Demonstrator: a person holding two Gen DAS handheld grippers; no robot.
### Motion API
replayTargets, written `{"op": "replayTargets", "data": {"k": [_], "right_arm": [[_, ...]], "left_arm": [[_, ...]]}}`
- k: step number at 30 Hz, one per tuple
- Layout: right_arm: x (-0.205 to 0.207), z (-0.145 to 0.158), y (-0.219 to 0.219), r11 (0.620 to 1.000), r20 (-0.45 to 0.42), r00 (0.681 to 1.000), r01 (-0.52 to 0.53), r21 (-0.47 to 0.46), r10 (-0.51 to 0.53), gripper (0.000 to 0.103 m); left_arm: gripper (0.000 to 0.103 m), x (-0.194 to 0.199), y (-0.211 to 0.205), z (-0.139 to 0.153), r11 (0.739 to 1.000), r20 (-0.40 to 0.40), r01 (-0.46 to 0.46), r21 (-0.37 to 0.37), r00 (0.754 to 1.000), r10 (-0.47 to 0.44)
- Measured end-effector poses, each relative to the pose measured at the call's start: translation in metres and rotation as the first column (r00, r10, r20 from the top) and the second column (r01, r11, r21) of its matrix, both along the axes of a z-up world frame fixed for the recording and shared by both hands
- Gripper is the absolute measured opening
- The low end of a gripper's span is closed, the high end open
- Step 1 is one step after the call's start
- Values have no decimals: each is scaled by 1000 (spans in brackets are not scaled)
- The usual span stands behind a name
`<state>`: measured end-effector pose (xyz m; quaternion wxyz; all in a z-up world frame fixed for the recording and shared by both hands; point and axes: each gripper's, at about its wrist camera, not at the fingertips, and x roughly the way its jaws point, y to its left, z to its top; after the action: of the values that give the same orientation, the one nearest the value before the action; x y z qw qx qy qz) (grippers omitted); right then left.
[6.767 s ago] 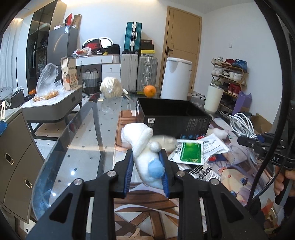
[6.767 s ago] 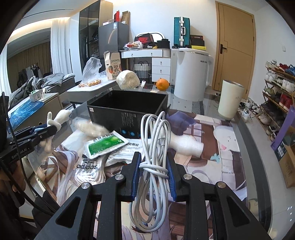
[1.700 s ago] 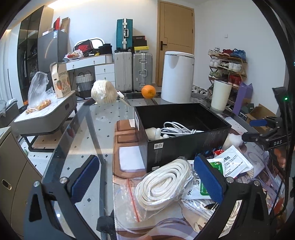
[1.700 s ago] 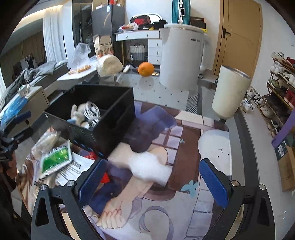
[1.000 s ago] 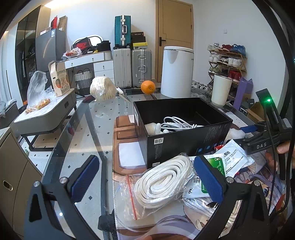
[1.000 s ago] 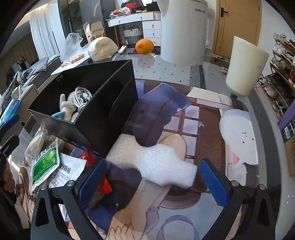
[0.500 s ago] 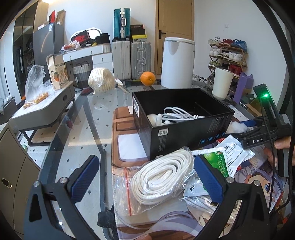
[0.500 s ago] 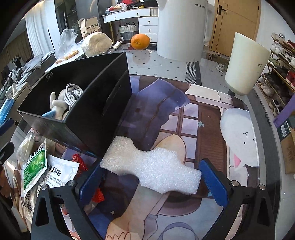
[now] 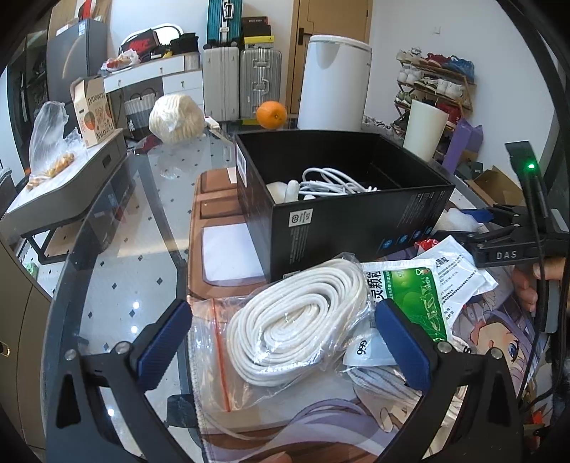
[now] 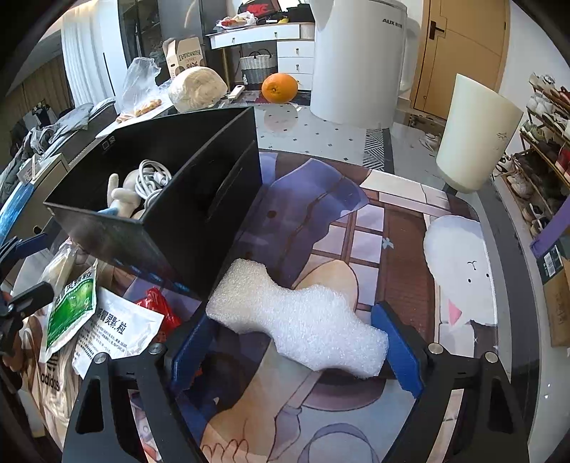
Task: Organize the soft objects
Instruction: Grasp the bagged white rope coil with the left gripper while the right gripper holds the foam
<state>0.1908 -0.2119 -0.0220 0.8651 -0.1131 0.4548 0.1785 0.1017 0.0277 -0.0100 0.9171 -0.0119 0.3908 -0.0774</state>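
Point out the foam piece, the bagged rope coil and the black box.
foam piece (image 10: 299,320), right wrist view, its middle.
rope coil (image 9: 299,320), left wrist view, coil centre.
black box (image 9: 356,220), left wrist view, near wall.

A glass-topped table (image 9: 117,256) stands in a cluttered room with white walls (image 9: 399,25) and a wooden door (image 9: 331,21) at twelve o'clock in the left wrist view. Left of the door, silver suitcases (image 9: 242,82) stand against the wall, a teal suitcase (image 9: 222,17) stacked above them. A white drawer unit (image 9: 167,80) sits at eleven o'clock, a dark tall cabinet (image 9: 76,57) further left. A shoe rack (image 9: 436,83) lines the wall at two o'clock. A tall white appliance (image 10: 356,60) and a cream bin (image 10: 473,135) stand beyond the table. Curtains (image 10: 85,53) hang at ten o'clock in the right wrist view, daylight bright behind them.
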Motion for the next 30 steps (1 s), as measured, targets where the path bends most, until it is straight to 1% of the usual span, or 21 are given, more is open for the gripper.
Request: {"op": "replayTargets", "data": {"k": [4, 5, 6, 8, 9, 10, 12, 13, 15, 16, 17, 23, 30], "right_arm": [[-4, 3, -1, 1000, 11, 1000, -14, 5, 14, 89], [-5, 3, -1, 1000, 14, 1000, -17, 6, 17, 89], [-7, 4, -1, 1000, 17, 1000, -19, 7, 19, 89], [-8, 4, -3, 1000, 21, 1000, -21, 11, 21, 89], [-9, 5, -3, 1000, 24, 999, -23, 12, 23, 89], [-10, 6, -4, 1000, 28, 999, -24, 13, 24, 89], [-13, 8, -4, 999, 36, 999, -28, 15, 28, 89], [-14, 8, -4, 999, 41, 999, -30, 14, 30, 89], [-18, 10, -6, 999, 49, 998, -34, 15, 33, 89], [-19, 12, -7, 999, 54, 998, -35, 18, 34, 89], [-21, 13, -8, 999, 59, 998, -35, 18, 34, 89], [-27, 22, -11, 999, 91, 995, -39, 24, 37, 89], [-38, 34, -13, 998, 127, 991, -53, 28, 49, 89]], "left_arm": [[102, 5, 0, -3, 1000, -28, 4, -15, 1000, -4], [100, 5, 0, -3, 1000, -31, 8, -24, 999, -9], [93, 6, 1, -3, 999, -35, 13, -34, 999, -15], [83, 7, 2, -6, 998, -49, 18, -52, 999, -21], [80, 7, 2, -6, 999, -51, 15, -52, 999, -18], [77, 6, 1, -6, 999, -46, 17, -49, 999, -19], [62, 3, -2, -4, 999, -27, 33, -34, 999, -34], [59, 2, -3, -4, 999, -21, 37, -29, 999, -38], [49, 0, -4, -4, 999, -13, 42, -19, 999, -42], [46, -1, -3, -3, 999, -7, 44, -18, 999, -44], [41, -2, -3, -2, 999, 0, 41, -19, 999, -41], [33, -7, 1, 1, 999, 17, 34, -34, 999, -33], [31, -16, 0, 9, 998, 51, 38, -40, 998, -36]]}}
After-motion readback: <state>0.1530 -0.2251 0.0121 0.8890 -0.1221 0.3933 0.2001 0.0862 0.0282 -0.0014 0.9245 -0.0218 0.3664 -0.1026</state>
